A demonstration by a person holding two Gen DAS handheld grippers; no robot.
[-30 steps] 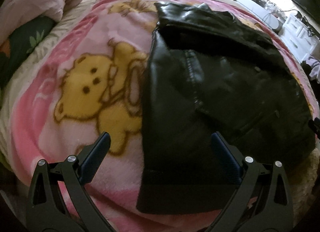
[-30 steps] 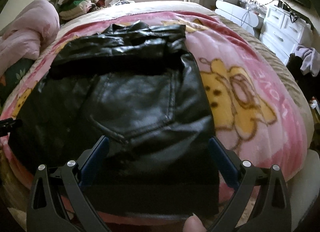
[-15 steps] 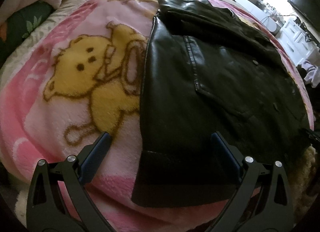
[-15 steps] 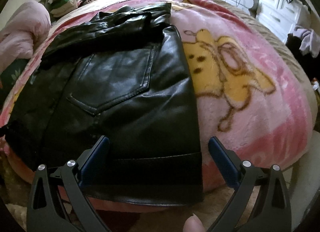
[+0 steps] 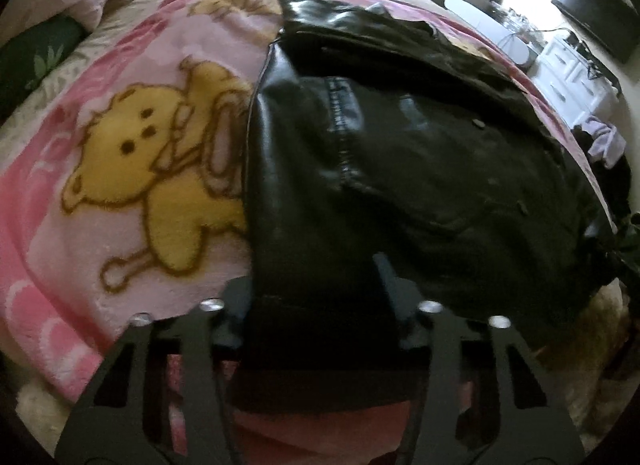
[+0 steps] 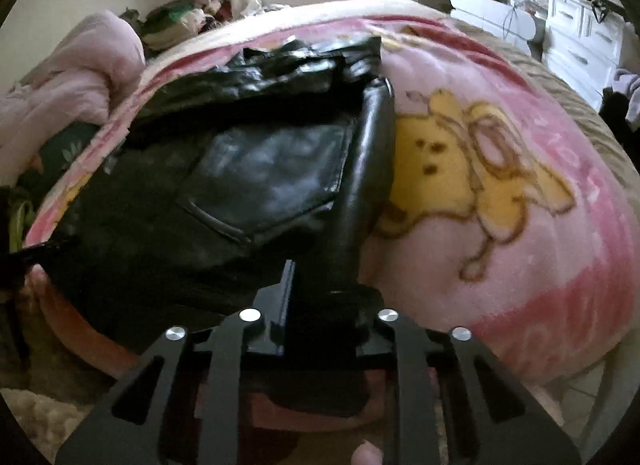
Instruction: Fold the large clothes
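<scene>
Both claws have just been closing, each with the hem of the black leather jacket [image 5: 400, 169] between its jaws. The left claw [image 5: 316, 305] is now narrowed onto the near hem band at the jacket's left bottom corner, the leather bunched between its fingers. The right claw [image 6: 324, 301] is pinched almost shut on the right bottom corner, and the jacket's side edge rises from it as a raised ridge running straight ahead of the claw. The rest of the jacket lies flat ahead of both claws on the pink bear-print blanket [image 5: 120, 225] that covers the bed, its collar at the far end. A second ago both claws stood wide over the hem with nothing gripped. Judging by that, the grasp for a fold is made: the bottom edge looks ready to be lifted and carried forward toward the collar.
</scene>
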